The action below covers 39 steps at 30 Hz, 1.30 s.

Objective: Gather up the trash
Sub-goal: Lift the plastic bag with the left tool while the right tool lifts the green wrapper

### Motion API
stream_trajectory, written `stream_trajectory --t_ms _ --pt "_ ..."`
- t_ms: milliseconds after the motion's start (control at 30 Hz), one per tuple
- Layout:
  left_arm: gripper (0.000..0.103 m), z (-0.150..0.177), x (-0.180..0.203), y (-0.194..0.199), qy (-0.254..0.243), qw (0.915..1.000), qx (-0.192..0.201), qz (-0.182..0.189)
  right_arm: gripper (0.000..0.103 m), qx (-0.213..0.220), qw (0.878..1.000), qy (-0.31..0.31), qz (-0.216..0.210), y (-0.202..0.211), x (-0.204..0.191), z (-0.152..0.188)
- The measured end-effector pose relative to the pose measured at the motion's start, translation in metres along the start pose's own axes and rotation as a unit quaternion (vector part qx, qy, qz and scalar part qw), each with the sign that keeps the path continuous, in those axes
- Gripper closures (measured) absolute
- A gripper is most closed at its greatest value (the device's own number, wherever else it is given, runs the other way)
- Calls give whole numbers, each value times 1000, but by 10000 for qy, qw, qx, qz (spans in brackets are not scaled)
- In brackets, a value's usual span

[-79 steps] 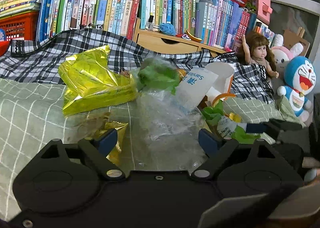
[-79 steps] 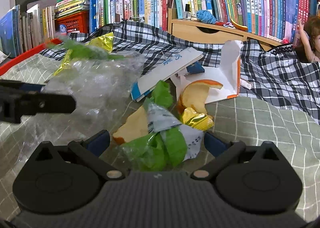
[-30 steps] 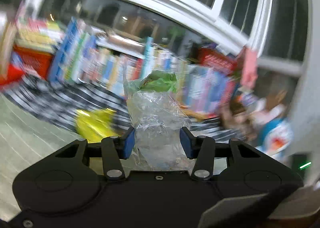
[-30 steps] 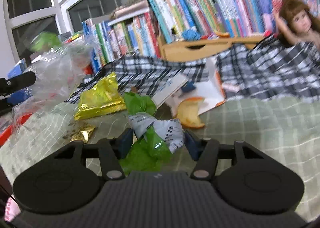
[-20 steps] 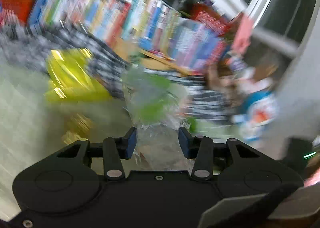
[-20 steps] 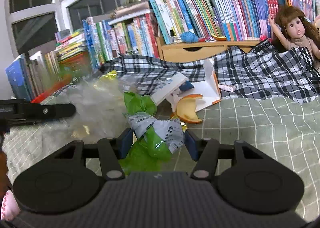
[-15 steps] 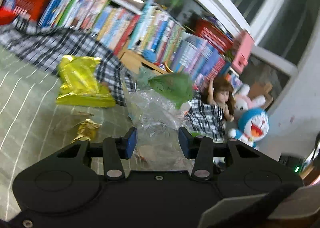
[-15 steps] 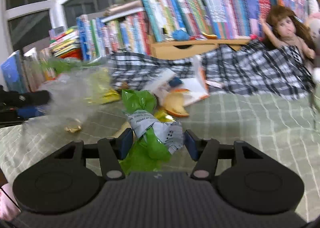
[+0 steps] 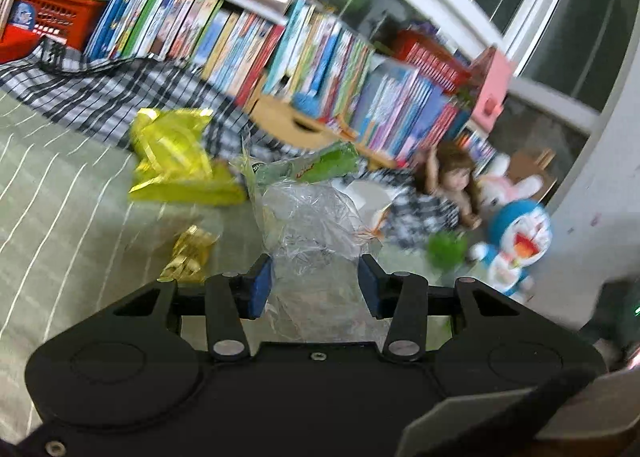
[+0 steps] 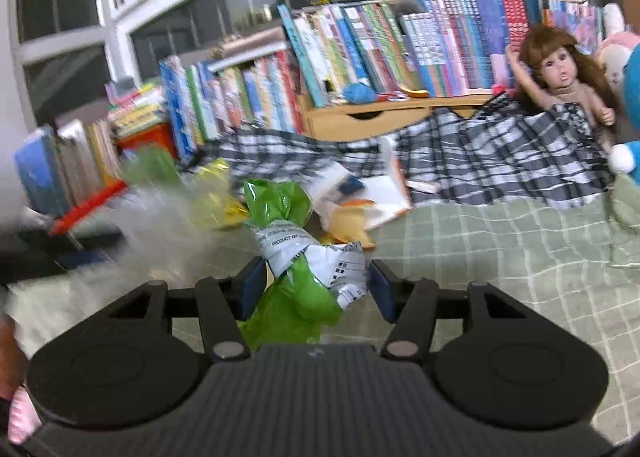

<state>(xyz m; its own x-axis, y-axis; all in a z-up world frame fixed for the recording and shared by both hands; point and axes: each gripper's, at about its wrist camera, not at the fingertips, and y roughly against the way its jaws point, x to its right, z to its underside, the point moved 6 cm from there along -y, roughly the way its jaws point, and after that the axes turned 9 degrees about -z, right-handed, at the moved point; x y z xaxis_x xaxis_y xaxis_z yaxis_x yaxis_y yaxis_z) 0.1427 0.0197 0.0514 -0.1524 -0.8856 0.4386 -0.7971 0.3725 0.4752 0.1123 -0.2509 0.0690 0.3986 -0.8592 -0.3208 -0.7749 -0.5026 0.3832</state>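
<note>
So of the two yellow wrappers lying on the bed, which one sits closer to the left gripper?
The small crumpled gold wrapper, just beyond the left gripper. The big flat yellow bag lies farther back, at the checked blanket's edge.

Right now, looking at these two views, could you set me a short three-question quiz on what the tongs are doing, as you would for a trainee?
1. True or false: the left tongs are shut on a clear plastic bag.
2. What do the right tongs hold? A) a book B) a crumpled green and white wrapper C) a doll
3. Fill the gap: the big yellow foil packet lies on the green checked ____.

Key
1. True: the bag sits pinched between the blue pads.
2. B.
3. Cover, or bedspread; no tongs touch the packet.
</note>
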Motion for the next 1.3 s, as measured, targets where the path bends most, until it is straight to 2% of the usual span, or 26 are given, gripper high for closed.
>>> stream_trajectory --t_ms 133,233,300,367,467,567,667,767,1000,1233,1300 --pt "59 18 -3 -9 34 9997 -241 17 42 -134 9969 382 -671 -12 -34 -14" --pt "59 27 0 -10 -125 9996 -247 -7 42 -542 9895 508 -1237 -38 -57 -15" --pt "59 32 2 -9 -163 9995 -287 14 42 -815 9846 656 -1404 -59 -68 -11" --pt "59 38 1 -9 -179 9992 -353 19 42 -968 9839 842 -1244 -81 -72 -11" --pt "60 45 -3 -6 -154 9989 -441 14 42 -1117 9850 780 -1056 -112 -64 -17" --pt "60 48 -10 2 -7 9989 -461 66 42 -1133 9865 1064 -513 -133 -52 -24" --pt "60 47 -12 18 -59 9993 -362 123 42 -1120 9878 1039 -313 -146 -41 -32" --pt "60 44 -15 33 -66 9996 -264 121 42 -893 9912 961 -201 -139 -33 -42" --pt "60 35 -40 55 175 9996 -140 -167 42 -488 9953 772 -330 -98 -33 -53" --pt "60 23 -39 84 143 9994 217 -228 42 -561 9926 654 -858 -64 -52 -21" --pt "60 22 -37 92 126 9993 297 -210 42 -607 9920 661 -885 -57 -56 -10"
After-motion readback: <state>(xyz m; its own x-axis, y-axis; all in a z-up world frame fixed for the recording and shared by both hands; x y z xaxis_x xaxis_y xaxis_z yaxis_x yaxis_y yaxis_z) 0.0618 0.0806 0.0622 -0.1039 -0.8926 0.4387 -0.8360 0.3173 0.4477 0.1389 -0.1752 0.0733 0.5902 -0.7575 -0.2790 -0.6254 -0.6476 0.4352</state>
